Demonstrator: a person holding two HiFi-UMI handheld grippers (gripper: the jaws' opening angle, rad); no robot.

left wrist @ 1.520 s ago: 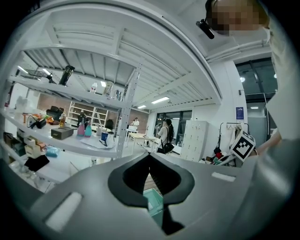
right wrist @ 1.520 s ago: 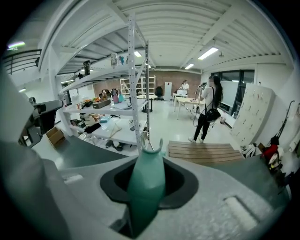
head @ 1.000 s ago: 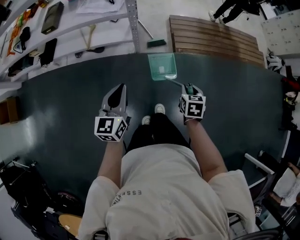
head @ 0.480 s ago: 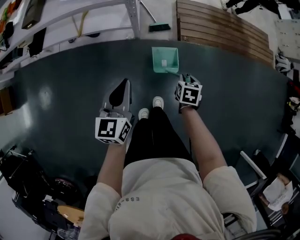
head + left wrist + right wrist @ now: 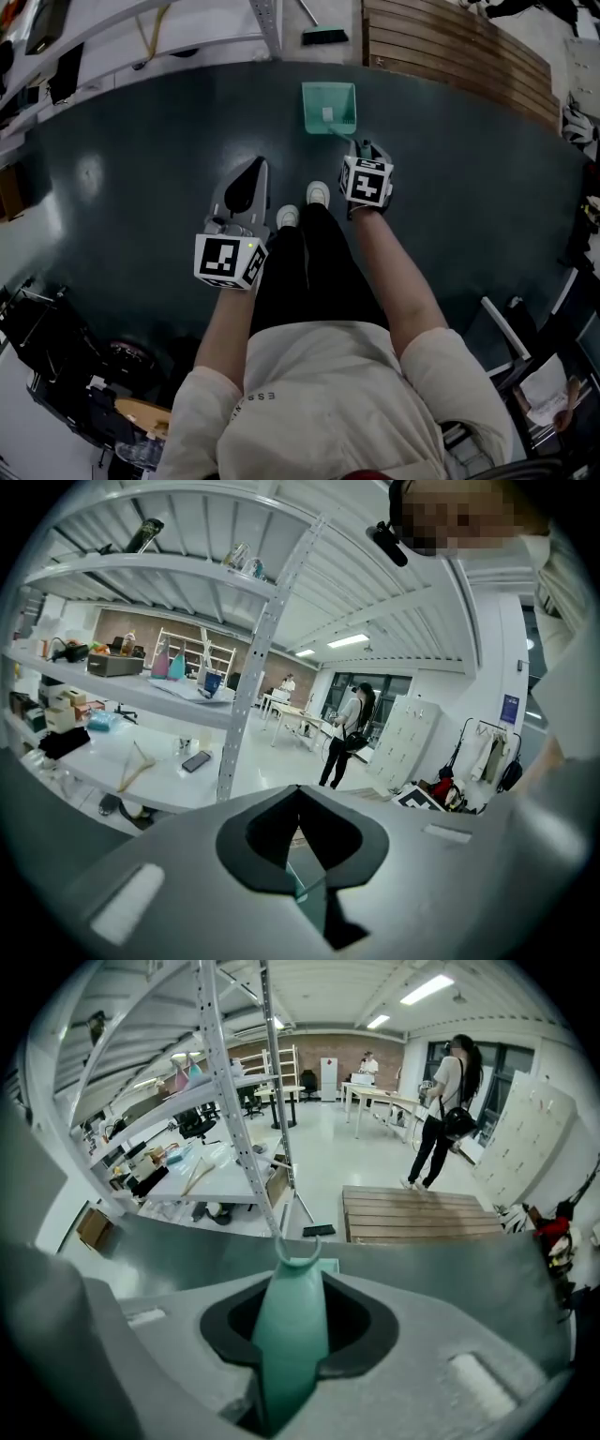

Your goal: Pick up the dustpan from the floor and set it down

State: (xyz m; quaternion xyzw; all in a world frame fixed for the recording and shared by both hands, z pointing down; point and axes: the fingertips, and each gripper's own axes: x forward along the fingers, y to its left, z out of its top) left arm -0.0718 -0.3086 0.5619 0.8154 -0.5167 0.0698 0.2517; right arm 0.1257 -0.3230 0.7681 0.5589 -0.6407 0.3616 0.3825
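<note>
Both grippers have sunk, and the teal dustpan (image 5: pixel 329 105) now sits lower, at or just above the dark floor mat (image 5: pixel 141 178), ahead of the person's shoes (image 5: pixel 318 193). The right gripper (image 5: pixel 362 150) clamps its handle (image 5: pixel 286 1335). The left gripper (image 5: pixel 253 171) is closed on nothing. It seems wise to lower the pan flat before the jaws let go. Only the head view shows the scoop; only the right gripper view shows the clamp on the handle.

Left gripper (image 5: pixel 254 168) closed, right gripper (image 5: pixel 365 147) clamped.
</note>
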